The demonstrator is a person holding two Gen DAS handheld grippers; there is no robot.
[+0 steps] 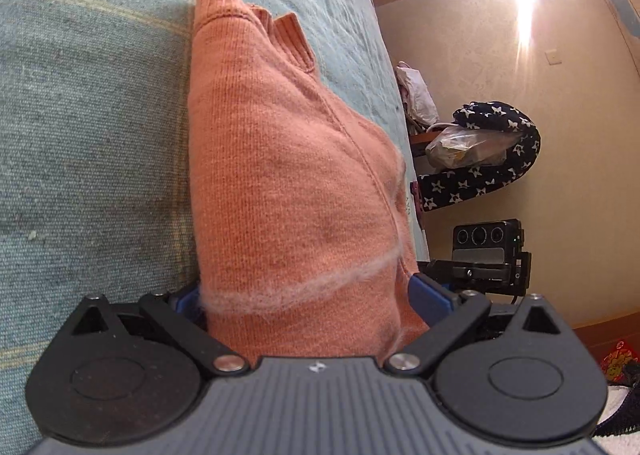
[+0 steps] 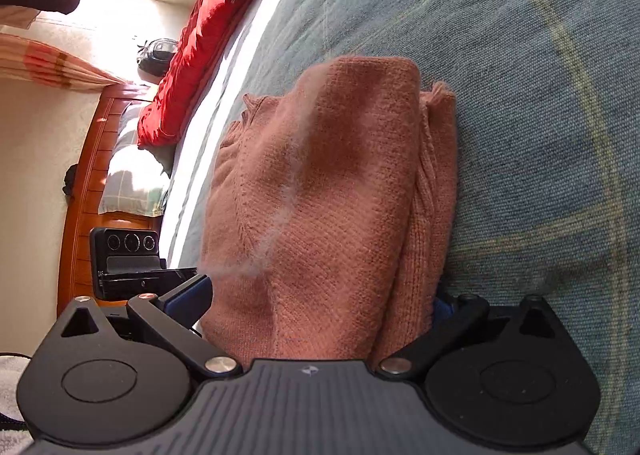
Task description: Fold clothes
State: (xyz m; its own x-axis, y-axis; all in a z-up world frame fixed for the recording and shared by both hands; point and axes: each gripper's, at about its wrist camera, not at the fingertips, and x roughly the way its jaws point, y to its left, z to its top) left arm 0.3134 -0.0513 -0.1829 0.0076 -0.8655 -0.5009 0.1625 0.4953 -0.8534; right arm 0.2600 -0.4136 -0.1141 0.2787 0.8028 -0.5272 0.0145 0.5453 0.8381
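Gripping the orange sweater (image 1: 288, 175) from opposite ends, both grippers have bunched knit between their blue-padded fingers. From the left wrist view, the left gripper (image 1: 308, 303) is clenched on a thick wad of the sweater; the cloth fills the whole gap between the jaws, and only one blue pad (image 1: 430, 295) shows clearly, the other mostly buried behind the fabric. A fuzzy pale streak of lint (image 1: 304, 287) crosses the knit just ahead of the jaws. The sweater lies folded into a long narrow bundle on the blue-green blanket (image 1: 88, 135), with a ribbed cuff or hem at its far end. Beyond the bed edge stand a star-print cloth (image 1: 496, 159), a plastic bag (image 1: 464, 145) and a black camera unit (image 1: 488, 251) against a beige wall.

From the right wrist view, the right gripper (image 2: 320, 303) is likewise clamped on the sweater (image 2: 320, 183), which is stacked in several layers, a ribbed layer pressed against the blanket (image 2: 540, 135) side. One blue pad (image 2: 192, 295) shows beside the fabric; the other is nearly hidden. The same lint streak (image 2: 280, 215) runs up the top layer. A red quilt (image 2: 188, 55) lies along the far edge of the bed, next to a wooden headboard (image 2: 80, 195) and a checked pillow (image 2: 132, 191)
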